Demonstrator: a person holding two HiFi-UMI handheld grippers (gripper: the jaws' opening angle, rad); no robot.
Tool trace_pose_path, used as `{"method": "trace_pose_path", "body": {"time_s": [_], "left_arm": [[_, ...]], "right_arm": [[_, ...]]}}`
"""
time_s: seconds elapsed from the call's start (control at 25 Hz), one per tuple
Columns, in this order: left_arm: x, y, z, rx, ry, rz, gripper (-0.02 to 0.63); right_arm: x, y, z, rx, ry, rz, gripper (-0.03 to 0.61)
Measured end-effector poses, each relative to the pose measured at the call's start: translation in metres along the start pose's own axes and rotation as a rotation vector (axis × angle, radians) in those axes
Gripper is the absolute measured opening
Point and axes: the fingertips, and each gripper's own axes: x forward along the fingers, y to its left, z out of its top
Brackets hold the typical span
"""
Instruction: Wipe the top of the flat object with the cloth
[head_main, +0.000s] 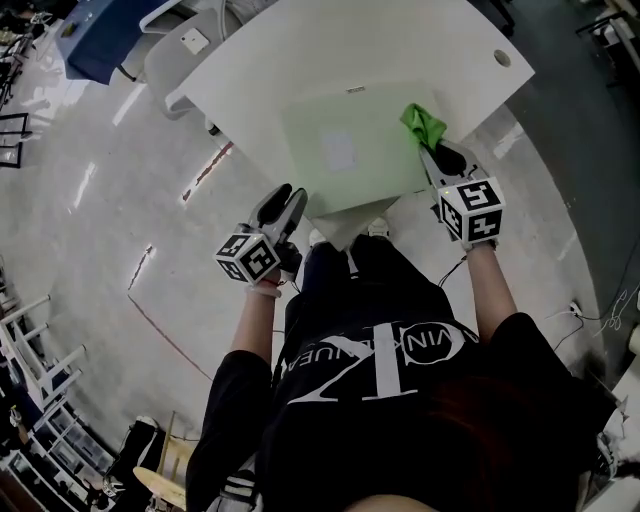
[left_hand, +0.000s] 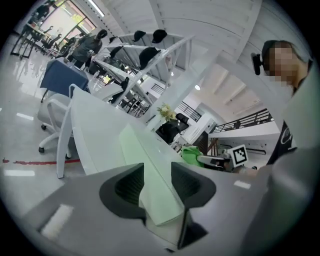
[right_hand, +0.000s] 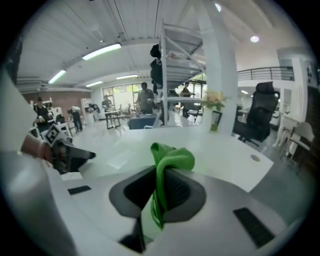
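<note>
The right tongs are clamped on the green cloth, which sits at the right edge of the pale green board on the table. The left tongs stand apart at the board's near-left corner, gripping nothing. Wiping looks barely begun, with nearly the whole top still to cover.

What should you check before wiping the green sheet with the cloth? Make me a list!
1. Cloth pinched in right gripper: ok.
2. Cloth at the green sheet: ok, by its right edge; touching, cannot tell.
3. Nothing standing on the sheet: ok.
4. Left gripper holding the sheet steady: not ok, jaws apart, the sheet's corner between them.
5. Sheet lying flat on the table: ok.
</note>
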Motion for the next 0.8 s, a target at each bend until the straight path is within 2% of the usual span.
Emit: {"method": "trace_pose_path", "body": {"time_s": [0.12,0.32,0.52,0.68,0.8], "left_arm": [[0.005,0.015,0.017,0.02,-0.007,0.022,0.179],[0.023,0.031,0.047,0.065,0.004,0.025,0.179],[0.04,0.043,0.078,0.119,0.011,0.037,0.178],[0.054,0.05,0.084,0.165,0.08,0.029,0.179],[0.064,0.052,0.071,0.222,0.182,0.018,0.179]], "right_arm": [[0.014,0.065,0.004,0.002,-0.002,0.173,0.034],[0.026,0.159,0.012,-0.037,0.008,0.415,0.034],[0.026,0.228,0.024,-0.048,0.019,0.626,0.035],[0.029,0.258,0.026,-0.029,0.053,0.738,0.034],[0.046,0.253,0.001,-0.002,0.164,0.721,0.034]]}}
